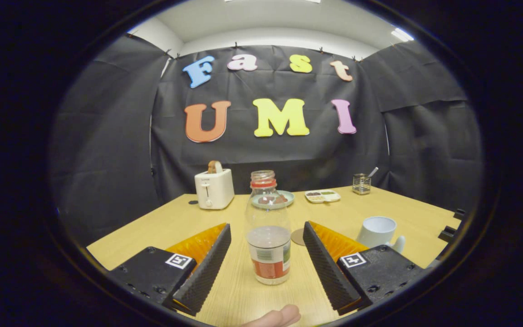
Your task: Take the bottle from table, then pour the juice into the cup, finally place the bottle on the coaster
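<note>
The gripper stood with its fingers wide apart, and the uncapped bottle stood upright on the table between them, touched by neither. Just past the right finger lay the coaster, half hidden by the bottle, with the white cup beyond that finger. Farther off stood a toaster, a plate, a divided tray and a wire holder; a fingertip showed below the bottle.

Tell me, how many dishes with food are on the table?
2: a round green plate behind the bottle, and a white divided tray beside it. The open gripper has its jaws either side of the bottle.
</note>
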{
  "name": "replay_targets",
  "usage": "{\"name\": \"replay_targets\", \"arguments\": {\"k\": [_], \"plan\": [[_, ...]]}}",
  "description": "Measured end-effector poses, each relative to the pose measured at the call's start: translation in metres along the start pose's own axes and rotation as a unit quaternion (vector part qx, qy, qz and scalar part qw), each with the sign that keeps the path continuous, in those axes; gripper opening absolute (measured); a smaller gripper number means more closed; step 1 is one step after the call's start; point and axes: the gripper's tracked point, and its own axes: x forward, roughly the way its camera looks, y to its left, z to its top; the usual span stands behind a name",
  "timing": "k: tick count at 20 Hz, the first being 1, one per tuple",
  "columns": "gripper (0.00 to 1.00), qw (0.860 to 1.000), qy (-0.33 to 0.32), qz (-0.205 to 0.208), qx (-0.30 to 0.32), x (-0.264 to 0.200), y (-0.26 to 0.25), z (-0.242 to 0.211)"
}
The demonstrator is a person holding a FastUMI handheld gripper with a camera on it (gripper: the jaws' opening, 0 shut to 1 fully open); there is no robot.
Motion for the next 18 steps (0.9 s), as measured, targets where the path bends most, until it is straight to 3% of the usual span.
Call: {"name": "replay_targets", "arguments": {"k": [6, 15, 18], "plan": [[1.0, 1.0, 0.004, -0.019, -0.012, 0.026, -0.003, -0.022], [1.0, 1.0, -0.006, -0.011, -0.024, 0.059, -0.001, -0.03], [0.8, 0.999, -0.009, -0.012, -0.034, 0.053, -0.003, -0.03]]}}
